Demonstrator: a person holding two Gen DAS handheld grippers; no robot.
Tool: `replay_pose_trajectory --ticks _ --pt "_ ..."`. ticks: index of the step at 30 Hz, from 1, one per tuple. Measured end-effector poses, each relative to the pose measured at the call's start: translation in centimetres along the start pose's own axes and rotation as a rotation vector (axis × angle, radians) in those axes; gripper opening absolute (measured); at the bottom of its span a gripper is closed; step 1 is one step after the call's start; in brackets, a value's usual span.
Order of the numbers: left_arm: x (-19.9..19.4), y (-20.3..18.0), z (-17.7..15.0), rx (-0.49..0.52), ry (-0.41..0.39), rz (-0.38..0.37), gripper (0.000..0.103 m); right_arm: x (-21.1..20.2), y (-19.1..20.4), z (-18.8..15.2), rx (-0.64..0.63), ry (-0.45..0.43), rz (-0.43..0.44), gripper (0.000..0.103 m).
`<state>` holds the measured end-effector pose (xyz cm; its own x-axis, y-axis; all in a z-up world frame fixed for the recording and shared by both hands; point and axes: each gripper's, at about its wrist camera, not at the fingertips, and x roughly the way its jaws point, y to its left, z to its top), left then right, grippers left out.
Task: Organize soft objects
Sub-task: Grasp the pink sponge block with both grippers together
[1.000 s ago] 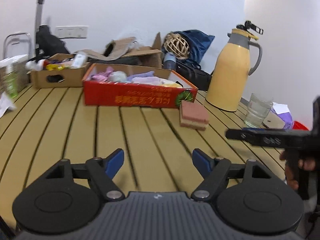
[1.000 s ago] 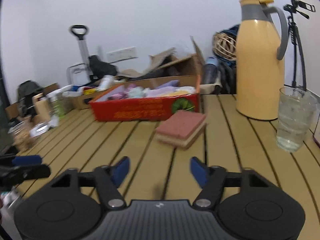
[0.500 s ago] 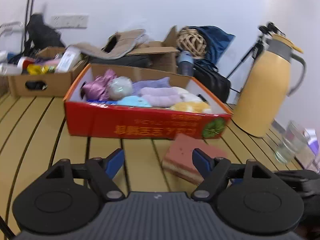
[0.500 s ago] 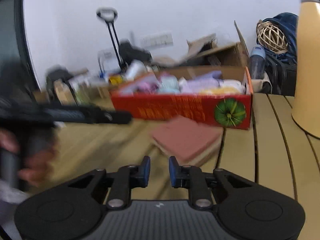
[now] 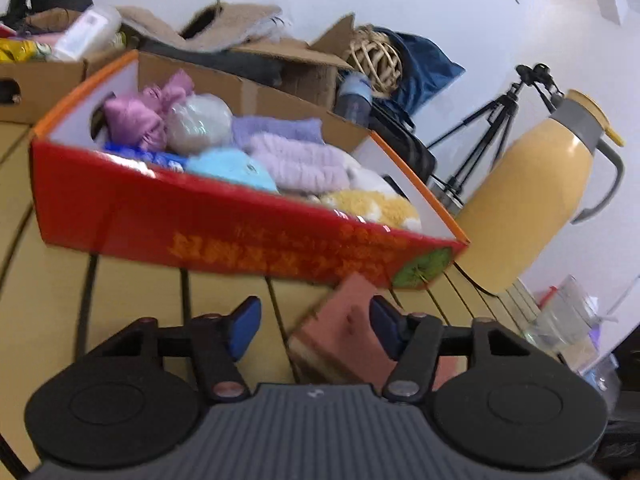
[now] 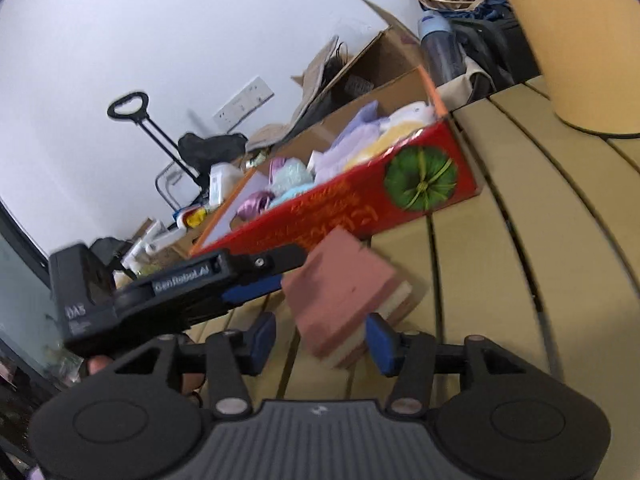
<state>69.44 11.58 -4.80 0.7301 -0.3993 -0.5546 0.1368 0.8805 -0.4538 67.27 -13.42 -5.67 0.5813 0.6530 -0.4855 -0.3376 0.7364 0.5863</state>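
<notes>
Both grippers have closed in on the sponge (image 6: 344,300) by the red box (image 5: 224,232). My right gripper (image 6: 320,340) has reopened, now wide & empty; left gripper (image 5: 314,326) also wide, empty. Grab's next imo

One sponge (image 5: 344,332), pink over cream. One red box (image 5: 224,232) with about seven soft items, some overlapping so count unsure. One yellow jug (image 5: 532,200). One glass (image 5: 560,316). One tripod (image 5: 496,128). One wicker ball (image 5: 376,56). Two claws: left claw (image 5: 316,326), right claw (image 6: 320,338).

Right tongs (image 6: 320,338) reopened; both reached the sponge (image 6: 344,296).
</notes>
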Motion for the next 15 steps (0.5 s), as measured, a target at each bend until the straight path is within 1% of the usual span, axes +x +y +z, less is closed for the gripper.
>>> replay_pose_trajectory --ticks 1,2,5,7,8,9,10,11,13,15 --pt "-0.3 -0.3 -0.2 0.011 0.000 -0.005 0.051 0.4 0.2 -0.3 -0.021 -0.004 -0.030 0.050" --pt "-0.6 -0.5 -0.5 0.014 0.009 -0.019 0.042 0.7 0.2 -0.5 -0.025 -0.016 -0.058 0.050" --pt "-1.9 -1.0 -1.6 0.007 0.054 -0.077 0.040 0.4 -0.8 -0.3 0.037 -0.053 -0.091 0.051" --pt "-2.9 -1.9 -2.3 0.057 0.095 -0.153 0.040 -0.2 -1.6 0.1 0.070 -0.094 -0.123 0.051" --pt "-3.4 -2.4 -2.6 0.088 0.102 -0.169 0.040 -0.5 -1.9 0.1 0.086 -0.108 -0.126 0.051" --pt "-3.8 -2.9 -2.9 0.113 0.084 -0.163 0.042 -0.7 -2.4 0.2 0.096 -0.107 -0.119 0.051" --pt "-4.0 -3.0 -3.1 0.122 0.066 -0.148 0.043 -0.7 -2.7 0.2 0.107 -0.107 -0.119 0.051" --pt "-4.0 -3.0 -3.1 0.117 0.059 -0.136 0.047 -0.7 -2.9 0.2 0.110 -0.108 -0.123 0.050" --pt "-3.5 -2.5 -2.8 0.074 0.046 -0.112 0.054 -0.7 -2.8 0.2 0.094 -0.111 -0.126 0.050" --pt "-2.6 -1.7 -2.4 0.030 0.039 -0.080 0.055 -0.8 -2.8 0.3 0.096 -0.111 -0.120 0.050"
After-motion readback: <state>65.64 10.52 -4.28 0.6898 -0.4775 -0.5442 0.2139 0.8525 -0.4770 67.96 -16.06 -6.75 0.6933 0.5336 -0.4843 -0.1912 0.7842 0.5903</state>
